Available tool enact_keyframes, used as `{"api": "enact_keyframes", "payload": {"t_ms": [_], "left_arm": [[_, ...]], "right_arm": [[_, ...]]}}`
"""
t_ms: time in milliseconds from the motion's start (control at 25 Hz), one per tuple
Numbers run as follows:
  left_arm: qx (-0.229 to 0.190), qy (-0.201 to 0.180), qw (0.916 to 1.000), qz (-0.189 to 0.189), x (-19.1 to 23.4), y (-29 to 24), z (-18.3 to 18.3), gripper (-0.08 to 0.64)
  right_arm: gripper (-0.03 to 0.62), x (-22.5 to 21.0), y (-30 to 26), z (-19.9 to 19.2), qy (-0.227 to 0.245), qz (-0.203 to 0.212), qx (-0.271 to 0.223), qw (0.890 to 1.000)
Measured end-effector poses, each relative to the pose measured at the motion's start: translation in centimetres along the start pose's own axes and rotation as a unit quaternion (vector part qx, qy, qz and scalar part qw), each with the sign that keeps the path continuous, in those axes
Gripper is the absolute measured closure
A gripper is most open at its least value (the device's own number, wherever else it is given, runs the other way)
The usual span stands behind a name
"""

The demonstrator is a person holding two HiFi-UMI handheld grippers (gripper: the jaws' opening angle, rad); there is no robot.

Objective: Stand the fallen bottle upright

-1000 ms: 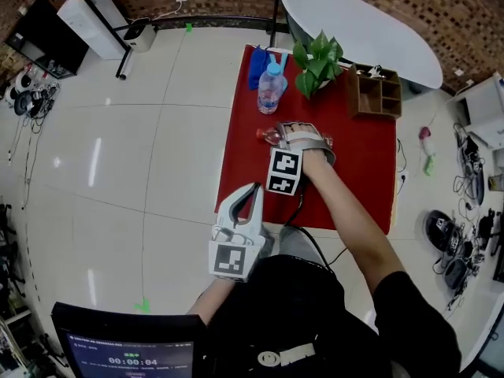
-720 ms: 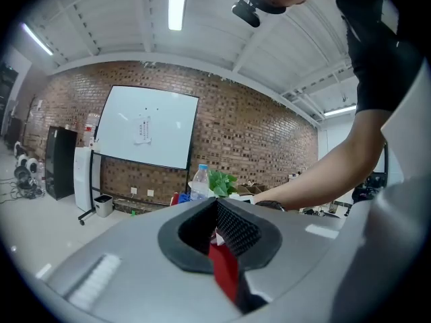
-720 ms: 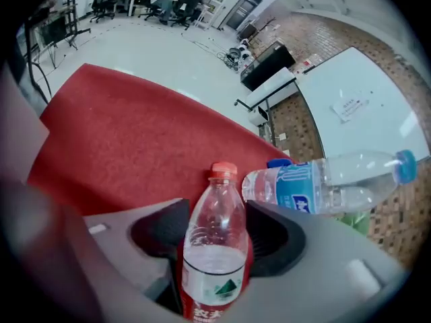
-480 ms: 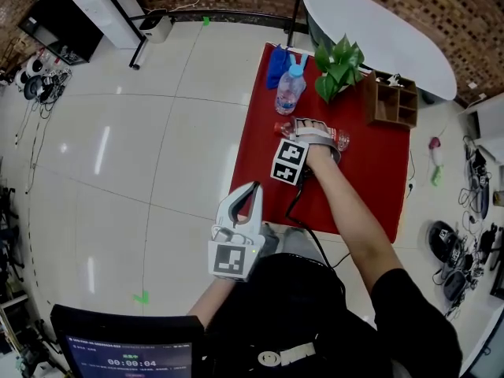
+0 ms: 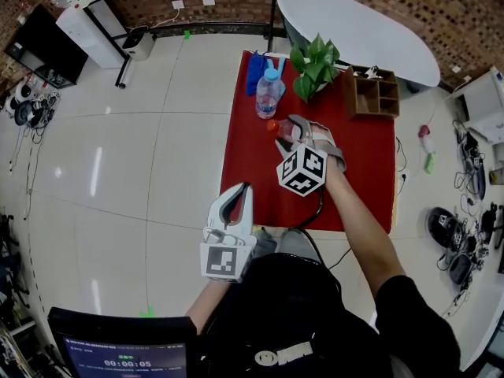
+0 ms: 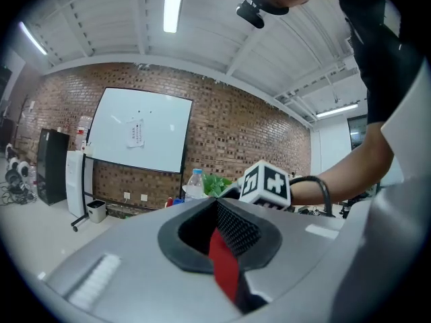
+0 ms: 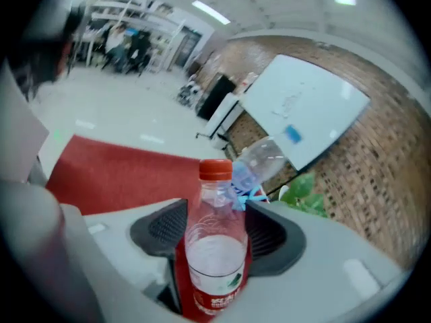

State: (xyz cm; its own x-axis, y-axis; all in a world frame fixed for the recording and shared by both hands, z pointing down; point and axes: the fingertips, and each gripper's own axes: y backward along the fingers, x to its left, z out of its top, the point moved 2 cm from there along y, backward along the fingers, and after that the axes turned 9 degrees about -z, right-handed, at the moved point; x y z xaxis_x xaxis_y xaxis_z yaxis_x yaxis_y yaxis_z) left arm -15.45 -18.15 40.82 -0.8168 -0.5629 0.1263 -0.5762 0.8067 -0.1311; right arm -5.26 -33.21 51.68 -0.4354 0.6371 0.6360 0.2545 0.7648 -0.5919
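A clear bottle [image 7: 215, 247] with a red cap and red label sits between the pads of my right gripper [image 7: 215, 231], which is shut on its body. The cap points up and away from the camera in the right gripper view. In the head view only the red cap of this bottle [image 5: 272, 124] shows, left of my right gripper [image 5: 303, 132], above the red tablecloth [image 5: 252, 179]. My left gripper [image 5: 240, 191] hangs near the table's front left corner, jaws together with nothing in them; the left gripper view shows it [image 6: 219, 210] pointing level at the table.
A second clear bottle [image 5: 268, 93] with a blue cap stands upright at the back left of the cloth, beside a blue cloth [image 5: 253, 73]. A potted plant [image 5: 315, 61] and a wooden organizer [image 5: 374, 93] stand at the back. White tiled floor surrounds the table.
My right gripper has risen off the cloth and rolled, taking the red-capped bottle with it; its marker cube now faces differently. The left gripper has stayed put.
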Motion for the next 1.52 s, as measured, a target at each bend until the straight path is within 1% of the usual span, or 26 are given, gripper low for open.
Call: {"api": "enact_keyframes", "payload": {"t_ms": [40, 80, 160, 200, 240, 280, 400, 560, 640, 800, 920, 1040, 1120, 1160, 1200, 1280, 1320, 1360, 1400, 1440, 1480, 1520], "left_arm": [[0.000, -0.001, 1.0000, -0.006, -0.2, -0.3, 0.1, 0.557], [0.000, -0.003, 0.9999, -0.013, -0.5, -0.6, 0.2, 0.557], [-0.002, -0.008, 0.9997, -0.024, -1.0, -1.3, 0.5, 0.557], [-0.003, -0.011, 0.9995, -0.030, -1.4, -1.7, 0.6, 0.557], [-0.002, -0.013, 0.9992, -0.038, -1.9, -2.0, 0.5, 0.557], [-0.001, -0.013, 0.9988, -0.047, -2.3, -2.4, 0.4, 0.557], [0.002, -0.016, 0.9978, -0.064, -3.4, -3.0, 0.3, 0.557], [0.006, -0.022, 0.9968, -0.076, -4.3, -3.2, 0.1, 0.557], [0.008, -0.024, 0.9969, -0.074, -4.2, -3.2, 0.0, 0.557], [0.003, -0.022, 0.9973, -0.070, -3.9, -3.3, 0.3, 0.557], [0.005, -0.022, 0.9977, -0.064, -3.7, -3.4, 0.5, 0.557], [0.003, -0.025, 0.9965, -0.080, -4.2, -3.6, 0.3, 0.557], [0.000, -0.025, 0.9964, -0.082, -4.3, -3.6, 0.4, 0.557], [-0.001, -0.025, 0.9964, -0.081, -4.2, -3.6, 0.5, 0.557], [-0.001, -0.026, 0.9962, -0.084, -4.3, -3.5, 0.5, 0.557], [0.001, -0.026, 0.9959, -0.086, -4.1, -3.5, 0.3, 0.557], [0.000, -0.025, 0.9960, -0.086, -4.0, -3.5, 0.3, 0.557], [-0.001, -0.024, 0.9960, -0.086, -3.9, -3.5, 0.2, 0.557], [-0.002, -0.023, 0.9961, -0.085, -3.7, -3.5, 0.2, 0.557], [-0.003, -0.022, 0.9965, -0.081, -3.6, -3.5, 0.2, 0.557], [-0.003, -0.020, 0.9968, -0.078, -3.4, -3.5, 0.3, 0.557], [-0.003, -0.018, 0.9969, -0.077, -3.4, -3.4, 0.4, 0.557]], "right_arm": [[0.322, -1.6, 1.8, 0.2, -0.065, -0.009, -0.021, 0.998], [0.322, -3.0, 3.4, 0.0, -0.130, -0.013, -0.039, 0.991], [0.322, -5.0, 5.9, -1.5, -0.245, -0.017, -0.067, 0.967], [0.322, -5.5, 6.8, -2.6, -0.286, -0.021, -0.076, 0.955], [0.321, -5.7, 7.6, -3.6, -0.313, -0.027, -0.082, 0.946], [0.321, -5.7, 8.2, -4.4, -0.327, -0.033, -0.088, 0.940], [0.321, -5.5, 9.2, -5.4, -0.344, -0.044, -0.094, 0.933], [0.321, -6.1, 9.6, -7.0, -0.387, -0.052, -0.079, 0.917], [0.319, -6.2, 9.6, -7.3, -0.393, -0.052, -0.076, 0.915], [0.319, -6.1, 10.1, -7.6, -0.397, -0.049, -0.069, 0.914], [0.319, -6.8, 11.0, -6.7, -0.403, -0.058, -0.089, 0.909], [0.319, -8.3, 12.3, -5.6, -0.400, -0.073, -0.111, 0.907], [0.319, -9.8, 14.2, -5.1, -0.401, -0.102, -0.134, 0.900], [0.319, -10.6, 15.7, -4.8, -0.397, -0.129, -0.153, 0.896], [0.319, -11.4, 17.4, -4.3, -0.383, -0.168, -0.175, 0.891], [0.319, -11.7, 21.0, -2.8, -0.335, -0.255, -0.222, 0.880], [0.340, -10.8, 22.5, -1.9, -0.317, -0.282, -0.238, 0.874], [0.440, -9.3, 23.4, -1.3, -0.311, -0.290, -0.245, 0.871], [0.549, -7.4, 23.6, -1.2, -0.321, -0.278, -0.239, 0.873], [0.589, -5.3, 23.2, -1.6, -0.343, -0.253, -0.223, 0.877], [0.589, -3.3, 22.7, -2.1, -0.373, -0.221, -0.205, 0.878], [0.589, -1.7, 22.2, -2.7, -0.403, -0.193, -0.191, 0.874]]}}
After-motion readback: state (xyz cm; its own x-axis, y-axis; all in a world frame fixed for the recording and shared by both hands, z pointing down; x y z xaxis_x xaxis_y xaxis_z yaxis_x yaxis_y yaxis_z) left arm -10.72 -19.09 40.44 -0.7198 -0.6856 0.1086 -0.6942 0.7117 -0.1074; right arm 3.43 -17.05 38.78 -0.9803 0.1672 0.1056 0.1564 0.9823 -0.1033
